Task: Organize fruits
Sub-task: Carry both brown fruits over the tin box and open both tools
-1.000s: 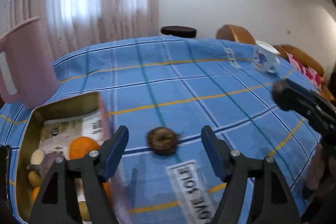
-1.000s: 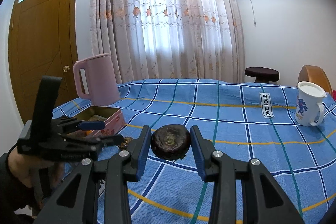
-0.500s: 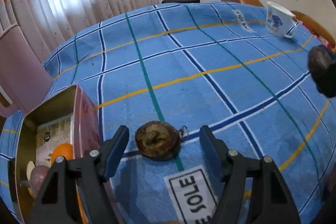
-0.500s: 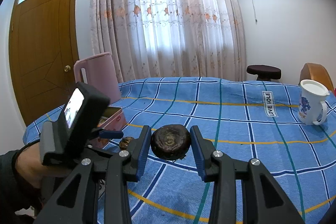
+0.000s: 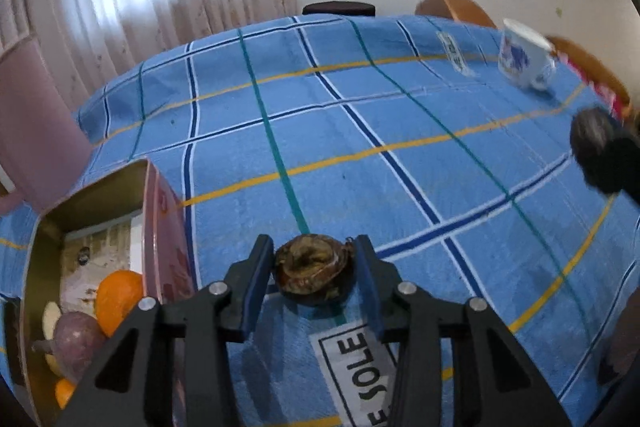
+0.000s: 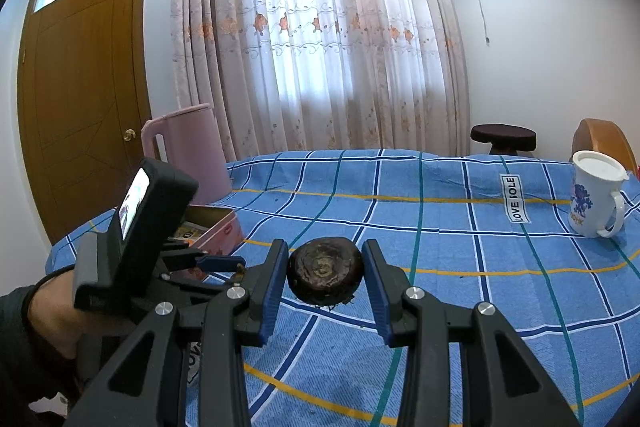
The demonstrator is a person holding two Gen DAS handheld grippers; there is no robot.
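A brown, wrinkled round fruit (image 5: pixel 316 279) lies on the blue checked cloth beside a pink tin (image 5: pixel 166 227). My left gripper (image 5: pixel 313 247) straddles it and its jaws are closing, with both blue pads against the fruit's sides. The tin holds an orange (image 5: pixel 120 299), a purple fruit (image 5: pixel 76 339) and other pieces. My right gripper (image 6: pixel 325 251) is shut on a dark round fruit (image 6: pixel 325 269), held above the cloth. In the right wrist view a hand holds the left gripper (image 6: pixel 224 261) low beside the tin (image 6: pixel 216 227).
A pink jug (image 6: pixel 188 147) stands behind the tin at the table's left end. A white mug with a blue print (image 6: pixel 596 199) sits at the far right. Beyond the table are a dark stool (image 6: pixel 503 137), an orange chair back (image 6: pixel 604 139) and curtains.
The left gripper came forward and tipped down over the brown fruit, and its jaws narrowed from wide apart to touching it. The right gripper and its dark fruit stayed still.
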